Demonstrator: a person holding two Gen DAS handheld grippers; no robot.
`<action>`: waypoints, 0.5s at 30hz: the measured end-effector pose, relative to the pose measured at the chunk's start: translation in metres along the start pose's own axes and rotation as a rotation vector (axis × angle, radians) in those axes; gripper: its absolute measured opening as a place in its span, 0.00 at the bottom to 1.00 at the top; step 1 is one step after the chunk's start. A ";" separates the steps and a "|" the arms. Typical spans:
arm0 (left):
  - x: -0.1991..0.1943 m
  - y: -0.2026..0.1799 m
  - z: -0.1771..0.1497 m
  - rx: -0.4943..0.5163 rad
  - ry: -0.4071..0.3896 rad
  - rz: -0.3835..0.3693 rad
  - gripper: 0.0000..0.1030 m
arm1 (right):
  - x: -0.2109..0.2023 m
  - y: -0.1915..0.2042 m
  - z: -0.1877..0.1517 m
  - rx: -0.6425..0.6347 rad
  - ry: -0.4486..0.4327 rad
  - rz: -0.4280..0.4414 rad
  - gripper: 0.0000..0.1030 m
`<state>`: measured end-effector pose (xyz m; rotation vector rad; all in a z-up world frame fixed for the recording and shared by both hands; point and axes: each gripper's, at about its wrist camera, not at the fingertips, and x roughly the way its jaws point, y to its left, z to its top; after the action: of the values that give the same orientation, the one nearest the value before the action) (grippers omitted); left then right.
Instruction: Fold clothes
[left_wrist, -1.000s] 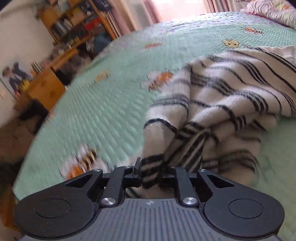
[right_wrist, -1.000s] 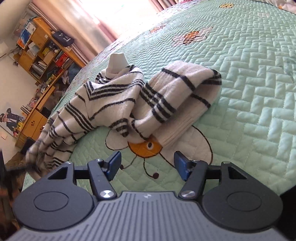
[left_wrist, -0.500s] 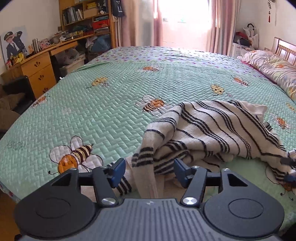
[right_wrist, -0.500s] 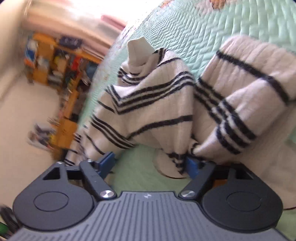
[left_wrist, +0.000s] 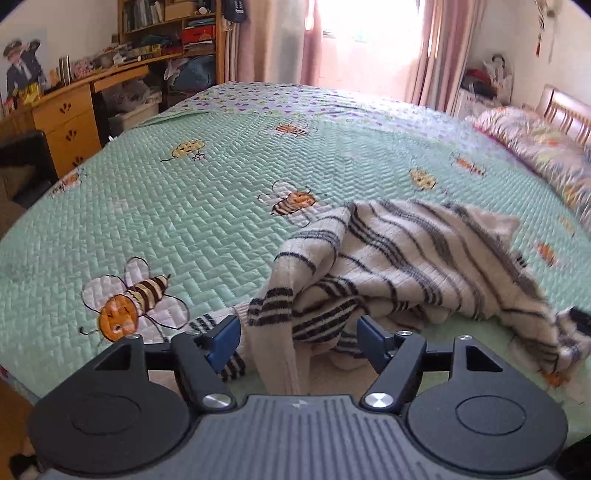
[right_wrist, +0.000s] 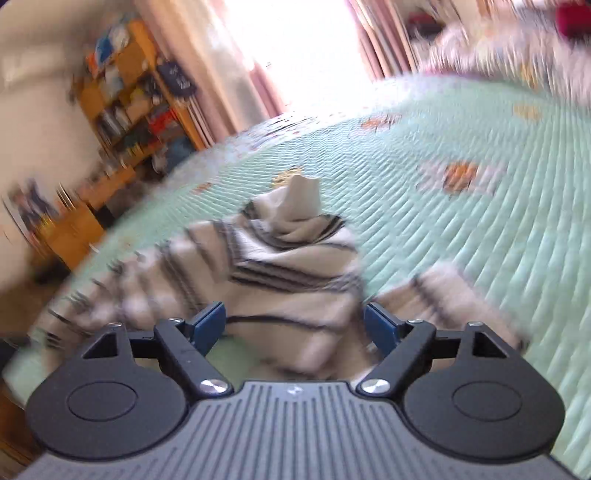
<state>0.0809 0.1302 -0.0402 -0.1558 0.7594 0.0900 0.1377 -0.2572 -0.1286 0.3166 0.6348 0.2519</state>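
A crumpled cream sweater with black stripes (left_wrist: 406, 251) lies on the green bee-print quilt (left_wrist: 221, 206). My left gripper (left_wrist: 298, 339) hovers over the sweater's near end. Its jaws are opening, and a striped sleeve lies loose between them, clear of both blue pads. In the blurred right wrist view the same sweater (right_wrist: 291, 266) rises in a heap with a pale peak, on the quilt (right_wrist: 461, 240). My right gripper (right_wrist: 294, 325) stands open just before that heap; cloth shows between the jaws but the pads do not press it.
A wooden desk (left_wrist: 66, 114) and full bookshelves (left_wrist: 166, 33) stand beyond the bed's left side. Floral pillows (left_wrist: 535, 147) and a wooden headboard (left_wrist: 565, 110) are at the right. Pink curtains (left_wrist: 280, 40) frame a bright window behind the bed.
My left gripper let go of the striped sleeve, spread its jaws and lifted back. My right gripper widened and swung from bare quilt to face the sweater heap.
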 end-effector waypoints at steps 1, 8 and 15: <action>-0.001 0.001 0.001 -0.016 -0.002 -0.021 0.73 | 0.014 -0.001 0.001 -0.030 0.055 -0.001 0.81; -0.002 -0.013 -0.001 0.020 0.021 -0.012 0.76 | 0.068 0.016 -0.011 -0.316 0.120 -0.095 0.44; -0.012 -0.012 0.001 0.030 0.006 -0.049 0.81 | 0.031 -0.038 0.042 -0.420 -0.149 -0.583 0.26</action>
<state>0.0750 0.1180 -0.0301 -0.1457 0.7623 0.0319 0.1927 -0.2910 -0.1266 -0.2553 0.4877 -0.1982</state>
